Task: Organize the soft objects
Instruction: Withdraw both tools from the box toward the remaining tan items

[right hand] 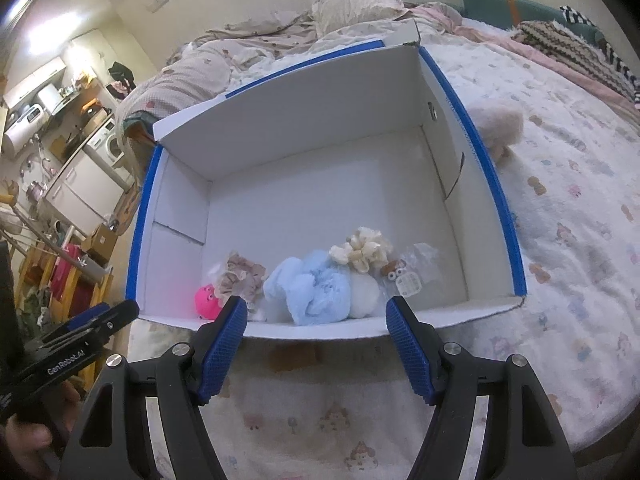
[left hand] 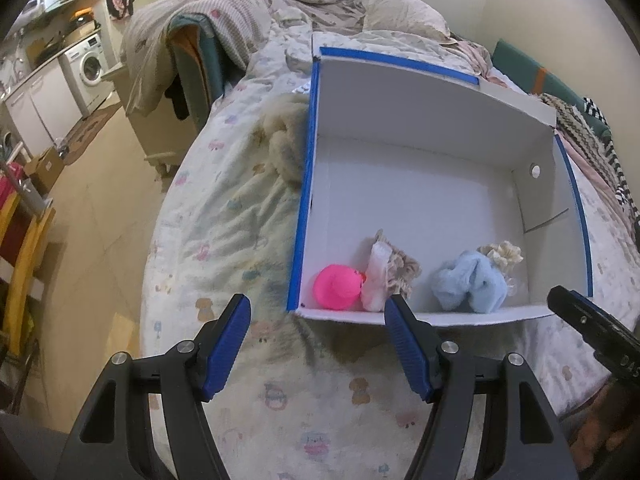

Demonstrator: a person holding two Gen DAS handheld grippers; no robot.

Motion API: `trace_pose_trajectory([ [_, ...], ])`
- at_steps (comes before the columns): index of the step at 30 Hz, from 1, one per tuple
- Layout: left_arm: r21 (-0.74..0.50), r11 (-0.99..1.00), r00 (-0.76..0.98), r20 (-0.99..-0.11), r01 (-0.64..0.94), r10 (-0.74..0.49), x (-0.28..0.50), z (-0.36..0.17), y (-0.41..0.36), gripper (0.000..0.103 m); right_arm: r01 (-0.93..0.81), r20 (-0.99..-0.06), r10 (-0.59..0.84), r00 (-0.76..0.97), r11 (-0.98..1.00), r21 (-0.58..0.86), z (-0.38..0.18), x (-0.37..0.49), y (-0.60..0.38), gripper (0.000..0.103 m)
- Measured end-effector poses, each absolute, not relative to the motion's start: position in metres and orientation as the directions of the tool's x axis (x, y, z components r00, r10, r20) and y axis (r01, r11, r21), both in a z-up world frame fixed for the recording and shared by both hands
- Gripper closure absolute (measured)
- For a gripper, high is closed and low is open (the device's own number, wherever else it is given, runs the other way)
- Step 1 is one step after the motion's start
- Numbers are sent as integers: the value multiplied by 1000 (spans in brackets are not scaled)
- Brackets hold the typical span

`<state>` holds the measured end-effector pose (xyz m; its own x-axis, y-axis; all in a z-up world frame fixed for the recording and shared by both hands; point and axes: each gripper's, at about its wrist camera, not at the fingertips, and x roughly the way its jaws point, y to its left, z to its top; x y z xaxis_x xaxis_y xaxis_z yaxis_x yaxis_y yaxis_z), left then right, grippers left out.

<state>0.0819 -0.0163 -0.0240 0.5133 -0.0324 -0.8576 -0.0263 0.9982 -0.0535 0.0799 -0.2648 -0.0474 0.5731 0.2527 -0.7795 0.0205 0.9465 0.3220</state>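
A white cardboard box (left hand: pixel 420 100) with a blue-taped rim lies on the bed. Along its near wall sit a pink plush toy (left hand: pixel 338 286), a beige scrunchie (left hand: pixel 394 274), a light blue fluffy piece (left hand: pixel 470 286) and a cream scrunchie (left hand: pixel 502 254). The right wrist view shows the same box (right hand: pixel 320 120) and blue piece (right hand: pixel 316 288), plus a white ball (right hand: pixel 364 296) and a clear bag (right hand: pixel 416 276). My left gripper (left hand: pixel 317 304) hangs open just before the box's near left corner. Over the near wall, my right gripper (right hand: pixel 315 306) is open. Neither holds anything.
A beige fluffy item (left hand: pixel 286 136) lies on the bedspread left of the box, and another (right hand: pixel 500 128) lies to its right. Crumpled bedding and a pillow (right hand: pixel 352 4) are behind. The floor, a washing machine (left hand: pixel 90 66) and a yellow rack (left hand: pixel 24 264) are to the left.
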Motion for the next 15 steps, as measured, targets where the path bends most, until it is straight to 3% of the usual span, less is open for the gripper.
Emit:
trace_pose_trajectory([
  [15,-45,999,453,-891,-21,-30,77,-45,-16,36,36,-826,280,488,940,340,-71,69,-257,22],
])
